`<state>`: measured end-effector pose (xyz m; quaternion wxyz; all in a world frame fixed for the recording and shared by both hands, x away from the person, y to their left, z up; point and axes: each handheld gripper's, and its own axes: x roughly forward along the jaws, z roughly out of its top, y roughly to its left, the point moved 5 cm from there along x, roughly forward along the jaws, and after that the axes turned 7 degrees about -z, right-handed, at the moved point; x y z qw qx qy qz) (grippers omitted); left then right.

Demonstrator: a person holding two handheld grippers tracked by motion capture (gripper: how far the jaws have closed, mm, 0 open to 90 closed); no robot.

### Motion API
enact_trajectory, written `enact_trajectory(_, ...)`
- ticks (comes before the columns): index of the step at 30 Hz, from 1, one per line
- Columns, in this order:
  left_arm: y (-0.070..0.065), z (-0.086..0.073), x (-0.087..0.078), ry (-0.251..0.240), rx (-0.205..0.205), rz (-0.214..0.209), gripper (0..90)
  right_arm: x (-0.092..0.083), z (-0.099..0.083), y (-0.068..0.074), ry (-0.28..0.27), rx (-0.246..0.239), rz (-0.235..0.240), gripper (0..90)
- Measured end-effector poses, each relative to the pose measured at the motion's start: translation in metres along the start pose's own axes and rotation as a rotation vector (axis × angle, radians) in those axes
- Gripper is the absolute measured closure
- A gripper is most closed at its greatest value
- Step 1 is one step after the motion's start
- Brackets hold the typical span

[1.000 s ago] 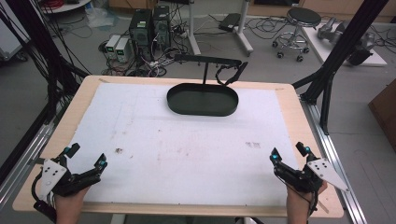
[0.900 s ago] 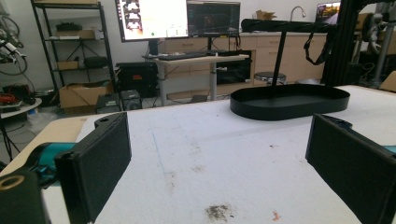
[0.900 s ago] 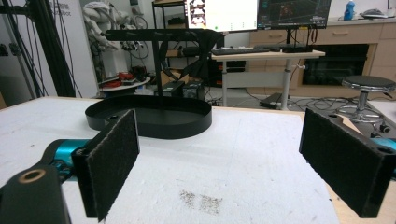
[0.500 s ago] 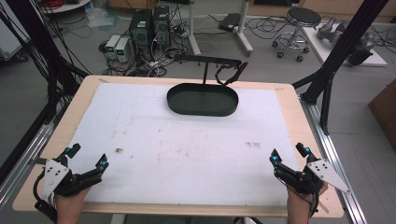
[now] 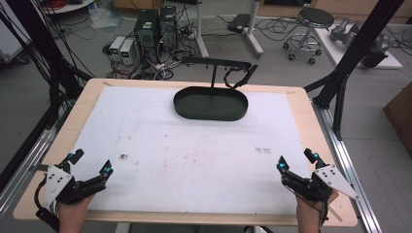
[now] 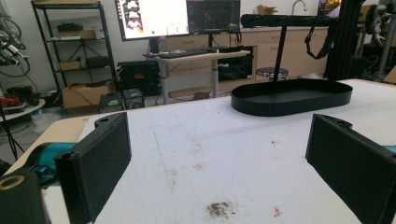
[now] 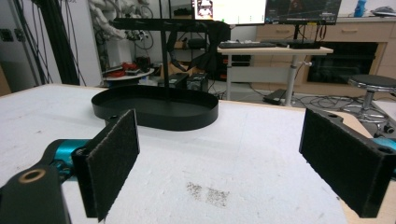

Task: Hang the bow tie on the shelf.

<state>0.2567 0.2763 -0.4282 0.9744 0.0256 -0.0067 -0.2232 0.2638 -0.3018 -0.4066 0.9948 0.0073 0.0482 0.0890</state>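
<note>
Black oval tray bare inside, left gripper agape, right gripper agape, both holding nothing

Left tongs and right tongs rest low, jaws spread wide, nothing between.

Lighting's pretty even across the board, soft overhead room light with no harsh hotspots. The white table top reads bright but isn't blown out, and the black oval tray only throws a faint, short shadow at its near edge. The high view is soft and a bit low-res, with straight lines bowing slightly toward the corners. In the left gripper view the monitor in the back is overexposed, washed to white. The near jaw pads look a little fuzzy in both gripper views, while the mid-distance is sharper.
</note>
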Motion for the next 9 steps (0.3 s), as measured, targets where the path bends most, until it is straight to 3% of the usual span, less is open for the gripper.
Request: enact_trajectory(9,0.0013,0.0007,-0.0003,0.000,-0.004,0.000,7.3,0.0001,0.0004,-0.0003,0.002,0.001,0.000,11.2)
